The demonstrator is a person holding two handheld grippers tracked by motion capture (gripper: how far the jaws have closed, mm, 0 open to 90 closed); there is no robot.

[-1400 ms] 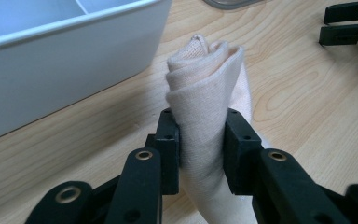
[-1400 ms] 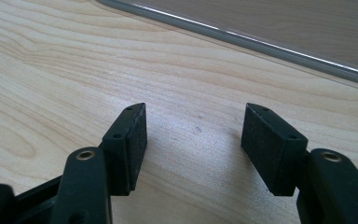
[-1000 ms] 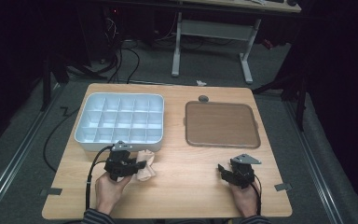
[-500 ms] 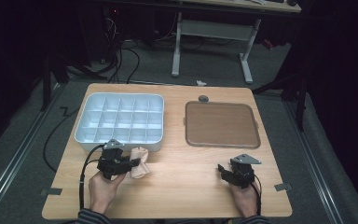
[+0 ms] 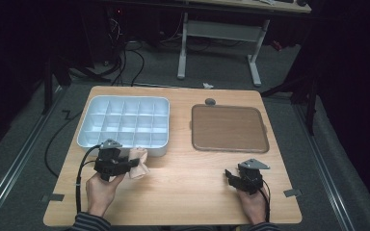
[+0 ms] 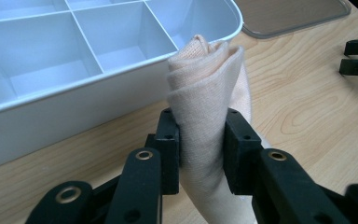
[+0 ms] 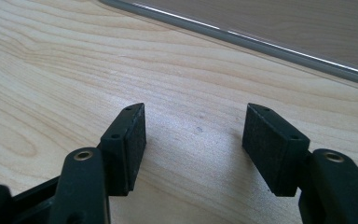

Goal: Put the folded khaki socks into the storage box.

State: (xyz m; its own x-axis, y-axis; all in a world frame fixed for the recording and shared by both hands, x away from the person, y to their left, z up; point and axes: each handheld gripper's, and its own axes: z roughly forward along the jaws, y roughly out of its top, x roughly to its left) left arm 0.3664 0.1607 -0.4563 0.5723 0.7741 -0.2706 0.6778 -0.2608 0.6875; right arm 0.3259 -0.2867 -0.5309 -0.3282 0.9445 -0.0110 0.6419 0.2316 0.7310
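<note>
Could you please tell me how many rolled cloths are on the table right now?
1. The rolled cloth is clamped in the left gripper, just in front of the white compartment tray. None shows in the tray cells, though its near cells are partly hidden.

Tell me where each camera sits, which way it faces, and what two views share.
High view: above the person's side, facing forward and down on the table; both hands and forearms show.
Left gripper view: on the left gripper, facing the divided box; its fingers pinch a rolled cloth.
Right gripper view: on the right gripper, facing bare wood; open fingers.
Shared: cloth and box.
</note>
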